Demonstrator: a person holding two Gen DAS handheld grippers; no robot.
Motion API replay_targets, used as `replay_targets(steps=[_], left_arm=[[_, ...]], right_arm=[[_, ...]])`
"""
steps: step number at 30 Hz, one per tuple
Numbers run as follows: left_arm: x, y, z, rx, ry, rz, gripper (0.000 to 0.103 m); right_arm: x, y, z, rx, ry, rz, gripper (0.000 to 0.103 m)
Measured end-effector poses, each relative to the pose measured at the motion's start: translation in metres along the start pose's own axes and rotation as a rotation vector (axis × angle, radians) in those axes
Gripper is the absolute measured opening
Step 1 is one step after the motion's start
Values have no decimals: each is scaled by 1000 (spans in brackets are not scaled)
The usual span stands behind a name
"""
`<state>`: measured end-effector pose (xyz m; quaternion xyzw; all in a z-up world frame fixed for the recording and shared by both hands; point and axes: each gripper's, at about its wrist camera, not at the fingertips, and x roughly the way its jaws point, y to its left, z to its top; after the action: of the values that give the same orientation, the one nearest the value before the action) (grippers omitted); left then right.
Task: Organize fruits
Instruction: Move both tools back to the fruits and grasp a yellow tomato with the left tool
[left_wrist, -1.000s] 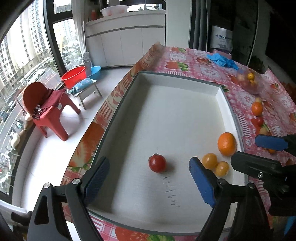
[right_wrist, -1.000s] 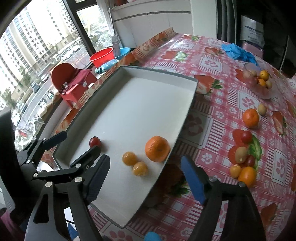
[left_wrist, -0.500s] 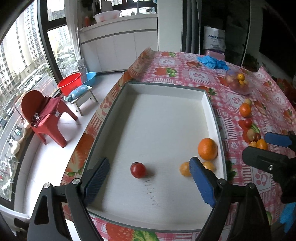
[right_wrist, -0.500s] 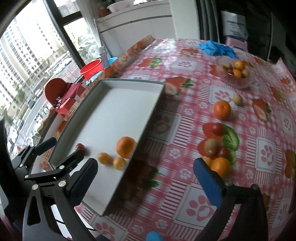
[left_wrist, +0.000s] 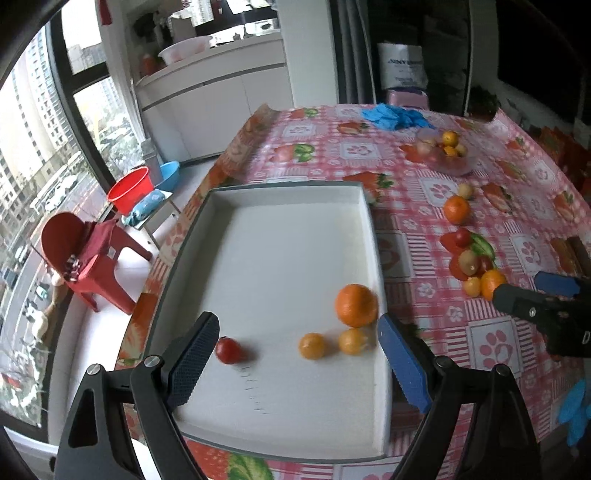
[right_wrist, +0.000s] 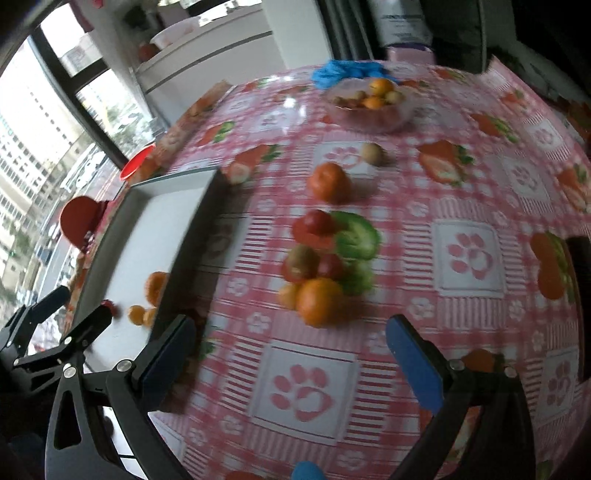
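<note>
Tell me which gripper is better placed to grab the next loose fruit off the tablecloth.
Right. The right gripper is open just short of the fruit cluster on the tablecloth; the left gripper hangs over the tray.

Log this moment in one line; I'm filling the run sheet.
left gripper: open, empty | right gripper: open, empty | white tray: four fruits inside

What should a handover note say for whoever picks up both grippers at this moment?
Left gripper: open, empty, over the near end of the white tray.
Right gripper: open, empty, over the tablecloth just short of the loose fruit cluster.
Done: tray holds a big orange, two small orange fruits and a small red fruit.
Left: the cluster, a lone orange, a small pale fruit; the clear bowl also holds fruit.
</note>
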<state>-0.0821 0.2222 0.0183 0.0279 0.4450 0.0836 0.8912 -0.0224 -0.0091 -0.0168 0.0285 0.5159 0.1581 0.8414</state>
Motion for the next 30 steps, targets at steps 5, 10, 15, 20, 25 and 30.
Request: replay_targets(steps=[5, 10, 15, 20, 25, 30], left_arm=[[2, -27, 2, 52, 17, -20, 89], [3, -56, 7, 103, 26, -52, 89], [13, -83, 10, 131, 53, -80, 89], [28, -118, 12, 162, 92, -133, 89], [43, -138, 11, 206, 112, -133, 89], [52, -139, 9, 237, 115, -100, 89]], right_arm=[[-2, -30, -8, 42, -2, -32, 103], [-1, -61, -17, 75, 7, -71, 103], [-5, -79, -30, 18, -17, -172, 103], [-8, -95, -45, -49, -27, -261, 103], [-10, -102, -55, -72, -38, -275, 103], [-10, -101, -60, -84, -71, -279, 103]])
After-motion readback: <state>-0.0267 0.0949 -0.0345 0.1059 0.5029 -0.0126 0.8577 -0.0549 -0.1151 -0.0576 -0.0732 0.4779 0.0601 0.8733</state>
